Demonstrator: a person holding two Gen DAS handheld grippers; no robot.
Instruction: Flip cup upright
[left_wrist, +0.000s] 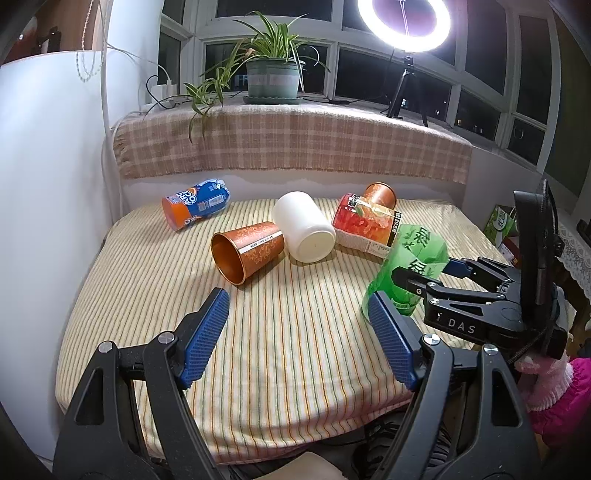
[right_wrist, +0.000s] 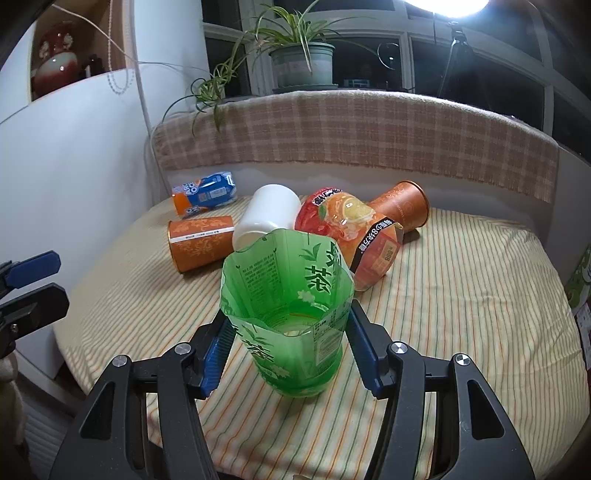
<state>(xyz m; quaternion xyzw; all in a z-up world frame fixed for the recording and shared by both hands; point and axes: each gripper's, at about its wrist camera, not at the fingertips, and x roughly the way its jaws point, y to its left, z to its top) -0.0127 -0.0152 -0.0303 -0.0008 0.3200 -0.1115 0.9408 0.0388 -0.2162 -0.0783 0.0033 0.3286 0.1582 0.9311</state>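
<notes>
A green cut-bottle cup (right_wrist: 291, 314) stands upright, open end up, near the table's front edge, and my right gripper (right_wrist: 290, 350) is shut on its lower part. In the left wrist view the same green cup (left_wrist: 410, 266) sits at the right with the right gripper (left_wrist: 417, 280) around it. My left gripper (left_wrist: 299, 325) is open and empty over the striped cloth. An orange cup (left_wrist: 247, 251) lies on its side ahead of it, beside a white cup (left_wrist: 304, 230) also on its side.
A blue-orange cup (left_wrist: 195, 206), a red-orange cup (left_wrist: 364, 221) and a second orange cup (left_wrist: 380, 195) lie on their sides at the back. A plaid-covered ledge (left_wrist: 291, 144) with a potted plant (left_wrist: 273, 77) rises behind the table. A white wall (left_wrist: 48, 184) stands at the left.
</notes>
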